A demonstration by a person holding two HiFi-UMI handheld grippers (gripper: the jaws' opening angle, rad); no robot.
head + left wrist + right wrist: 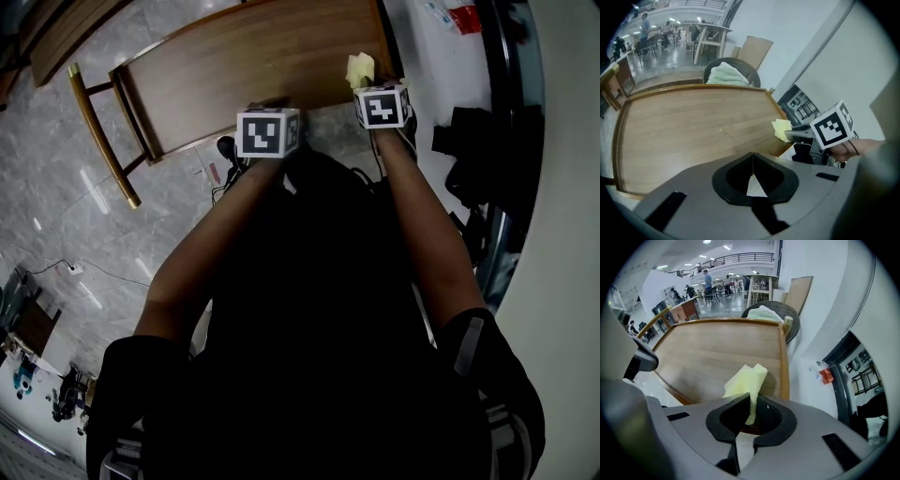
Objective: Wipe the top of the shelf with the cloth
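Observation:
The shelf top [262,66] is a brown wooden board with a raised rim. A pale yellow cloth [745,379] rests on its near right corner, pinched at its lower end between the jaws of my right gripper [752,404], which is shut on it. The head view shows the cloth [360,68] just ahead of the right gripper [373,89]. My left gripper [752,164] is shut with nothing in it and hovers over the near edge of the board [693,126]. From there I see the cloth [782,130] and the right gripper's marker cube [832,127] to the right.
A dark wicker basket [787,315] holding a white-green towel [727,75] stands beyond the far edge. A white wall [820,296] runs close along the right side. A gold-legged chair [98,131] is left of the shelf. Black bags [478,150] lie at the right.

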